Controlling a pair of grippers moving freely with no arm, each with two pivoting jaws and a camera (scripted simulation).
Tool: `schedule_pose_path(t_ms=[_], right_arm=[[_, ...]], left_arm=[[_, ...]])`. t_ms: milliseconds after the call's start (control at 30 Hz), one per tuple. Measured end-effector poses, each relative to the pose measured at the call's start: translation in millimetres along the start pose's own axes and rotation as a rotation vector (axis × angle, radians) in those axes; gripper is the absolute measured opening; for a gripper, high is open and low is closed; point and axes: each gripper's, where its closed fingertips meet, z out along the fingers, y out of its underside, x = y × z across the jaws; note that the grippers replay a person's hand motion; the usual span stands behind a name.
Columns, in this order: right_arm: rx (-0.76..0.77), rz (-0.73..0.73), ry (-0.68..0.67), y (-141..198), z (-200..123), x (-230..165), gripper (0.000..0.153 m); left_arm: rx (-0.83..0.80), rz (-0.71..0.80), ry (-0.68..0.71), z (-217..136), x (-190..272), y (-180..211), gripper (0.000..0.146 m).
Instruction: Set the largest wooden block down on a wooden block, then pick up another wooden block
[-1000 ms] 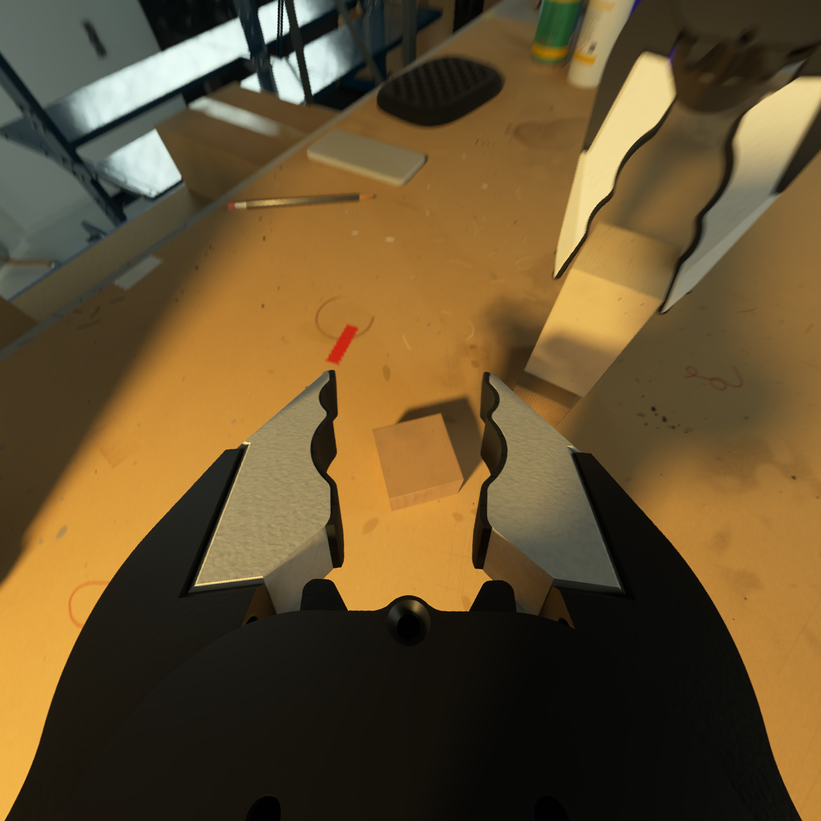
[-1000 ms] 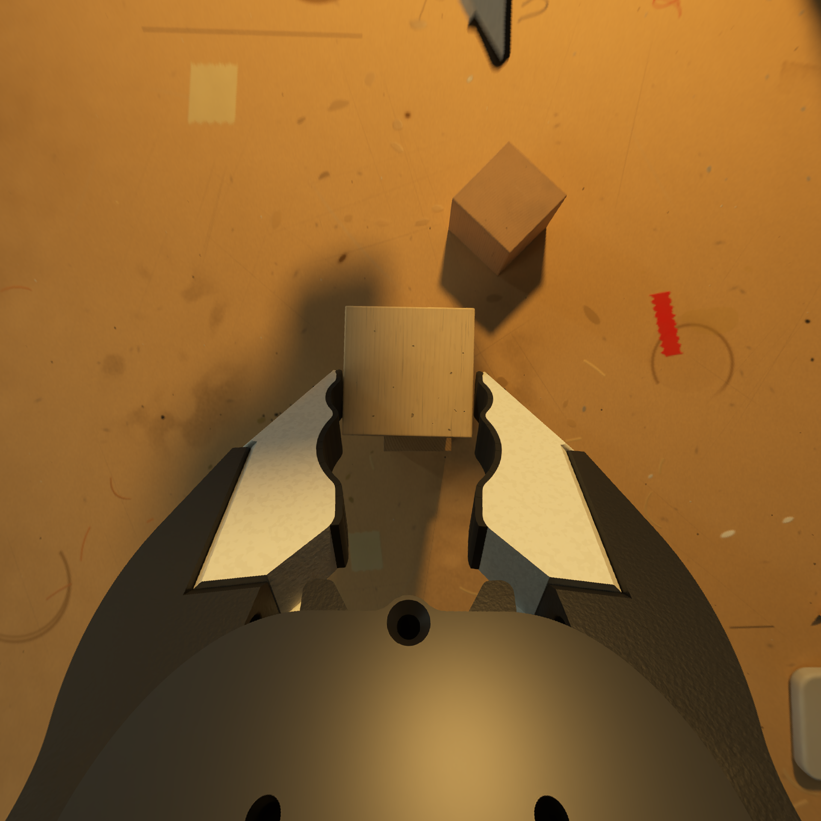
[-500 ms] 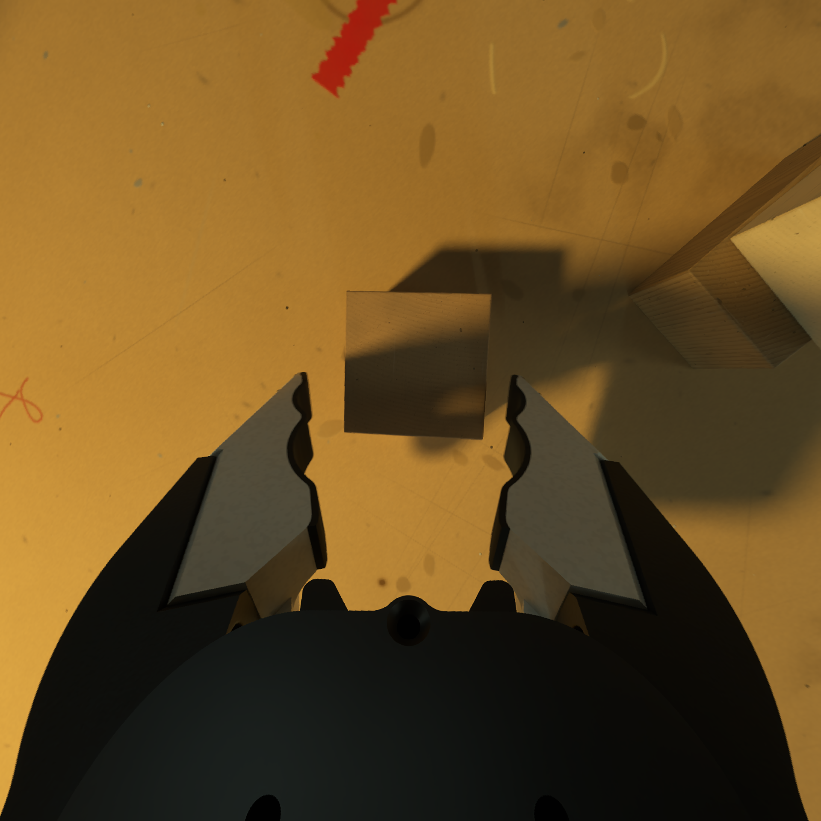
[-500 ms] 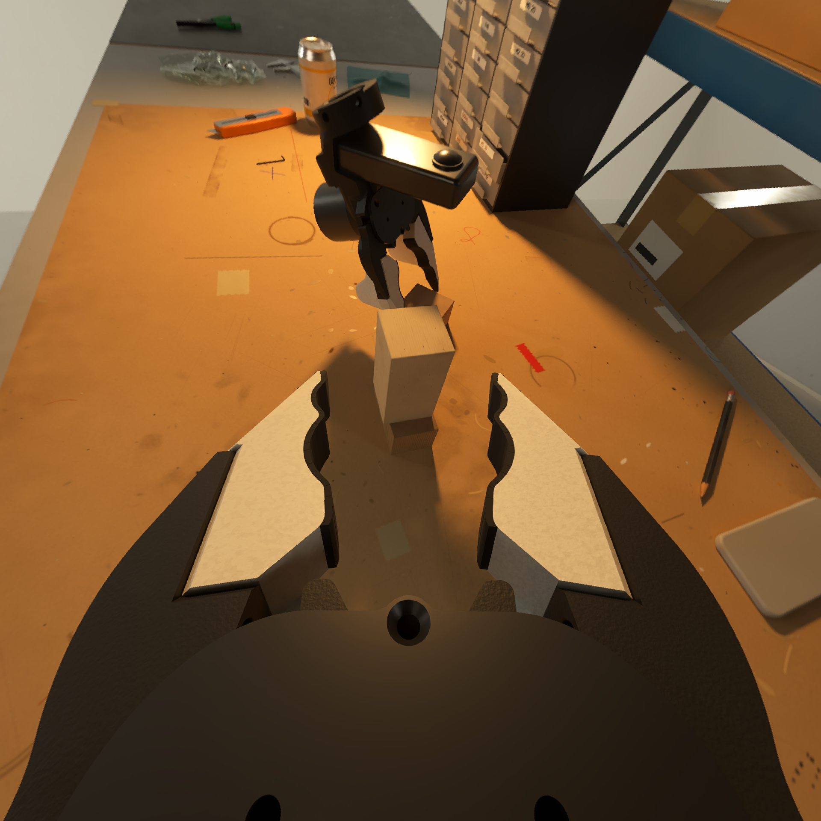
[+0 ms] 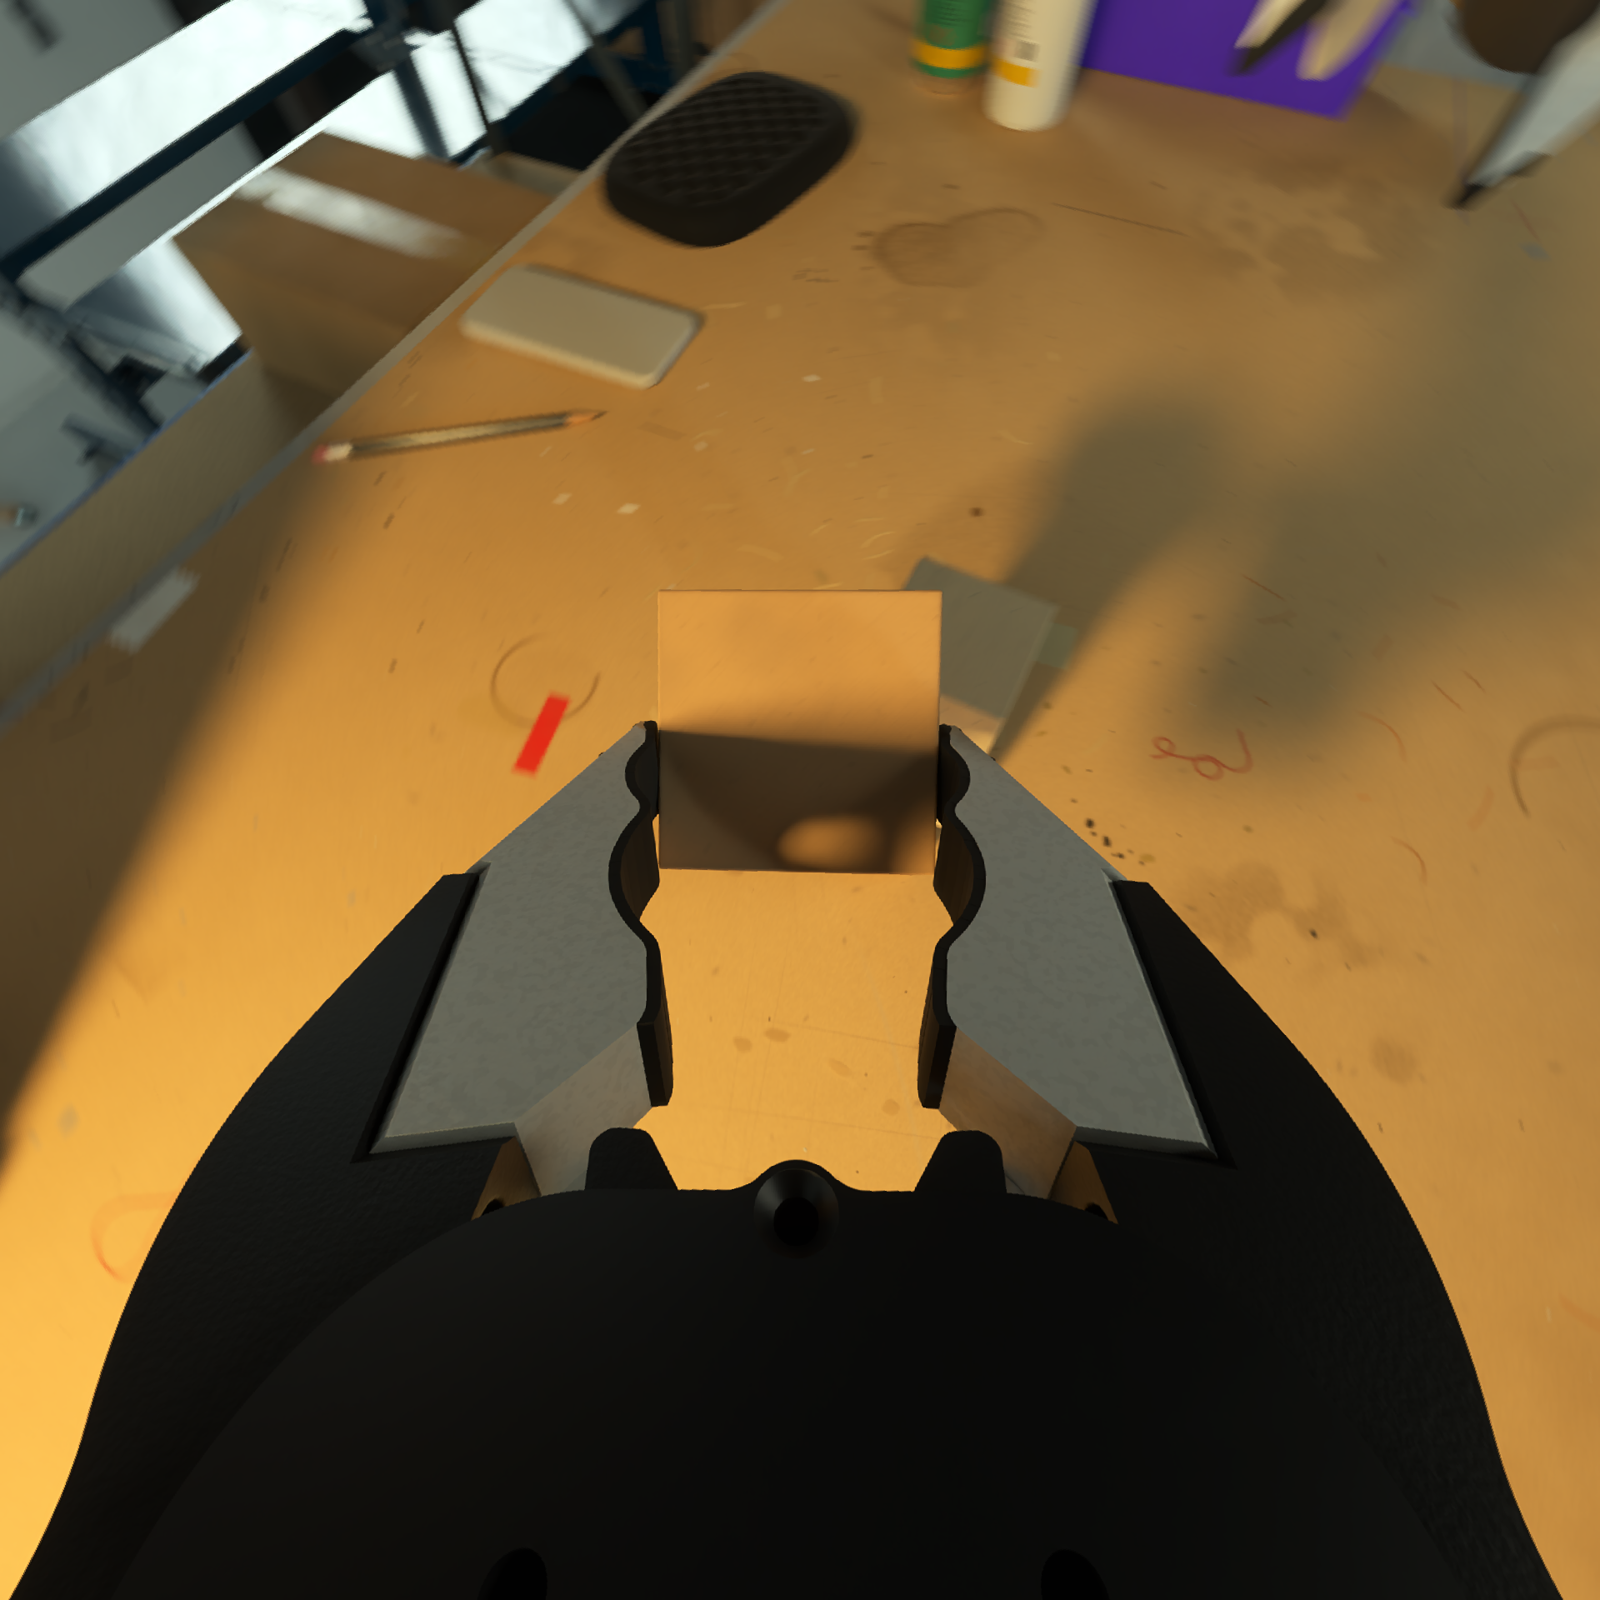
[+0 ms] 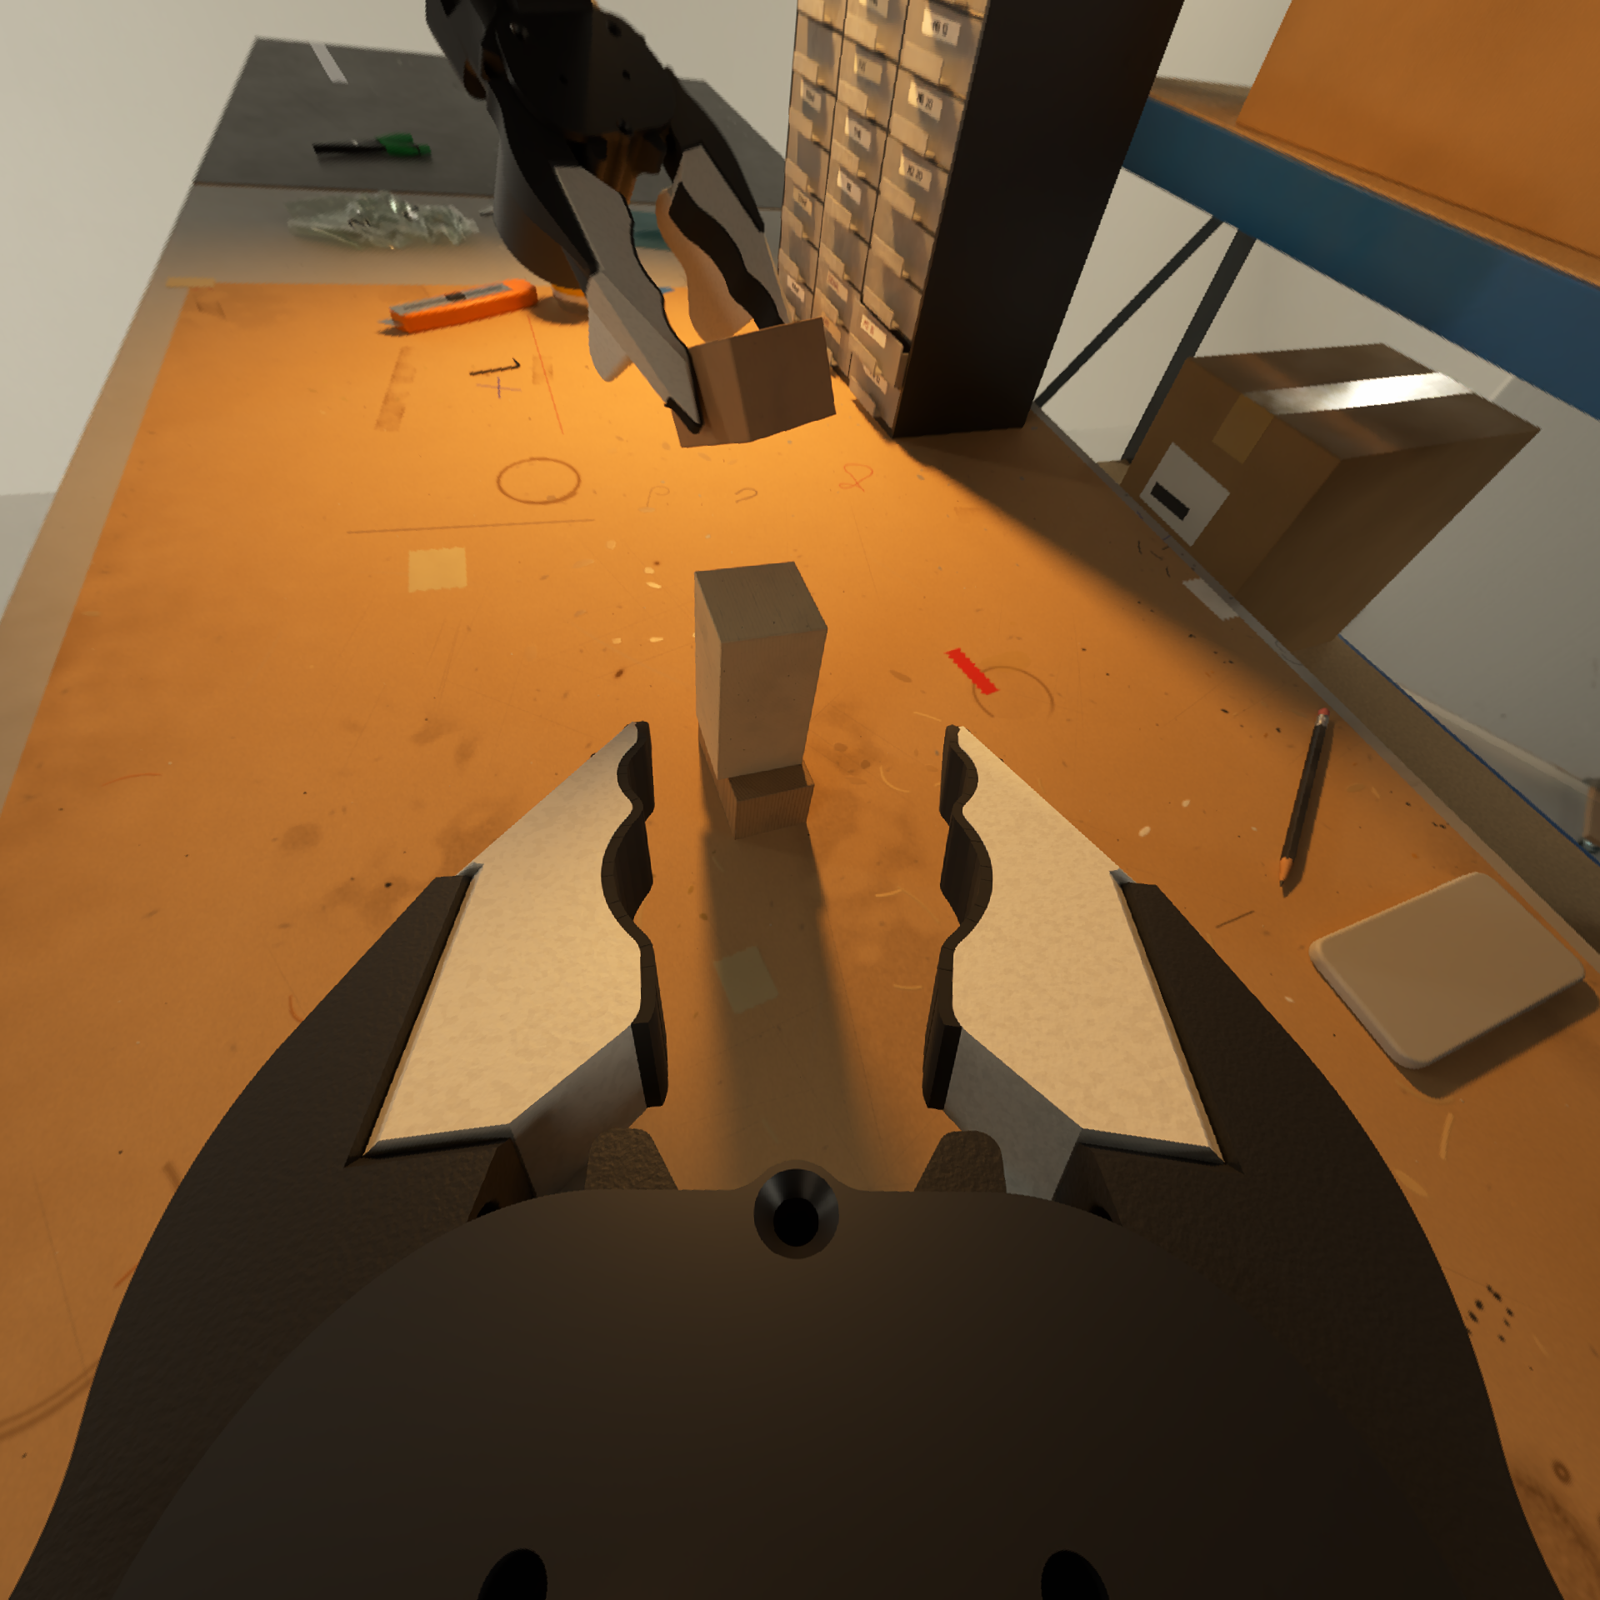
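The block I'm carrying (image 5: 798,732) sits squarely between my left gripper (image 5: 796,745)'s fingertips, clamped on its two side faces, and the right wrist view shows it well clear of the bench (image 6: 260,693), hanging in the air in front of the drawer cabinet (image 6: 935,216). The grip is only at the very tips, with most of the block reaching out past them, so I judge the thing to do now is carry slowly, keep the wrist level and avoid any twist that could let it pivot out. Below and nearer to me, the largest block (image 6: 755,667) stands upright on the small darker block (image 6: 769,801); it overhangs that base a little, so the stack looks top-heavy and I'd keep both tools well apart from it. My right gripper (image 6: 795,736) is empty, jaws spread wide, with the stack ahead of the gap and not between the fingers; I'd hold it where it is or back it straight off rather than sweep sideways. By my reckoning the placing is done and the pick-up is all but complete, needing only a steady hold. Off to the side lie a pencil (image 6: 1303,796), a pale flat pad (image 6: 1446,970), a strip of red tape (image 6: 971,671) and an orange utility knife (image 6: 463,305), none in the way.
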Motion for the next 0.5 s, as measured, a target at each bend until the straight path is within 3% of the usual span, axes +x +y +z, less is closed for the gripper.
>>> schedule_pose_path(t_ms=[100, 233, 333, 500], right_arm=[[0.026, 0.015, -0.015, 0, -3, 2, 0.066], [-0.014, 0.033, -0.013, 11, -3, 8, 0.066], [-0.032, 0.053, -0.008, 18, -4, 12, 0.066], [-0.033, 0.086, -0.031, 26, -2, 14, 0.066]], left_arm=[[-0.065, 0.191, 0.101, 9, 28, -26, 0.063], [-0.250, 0.410, 0.177, 36, 48, -23, 0.063], [-0.377, 0.469, 0.180, 47, 48, -14, 0.063], [-0.430, 0.461, 0.222, 56, 51, -13, 0.063]])
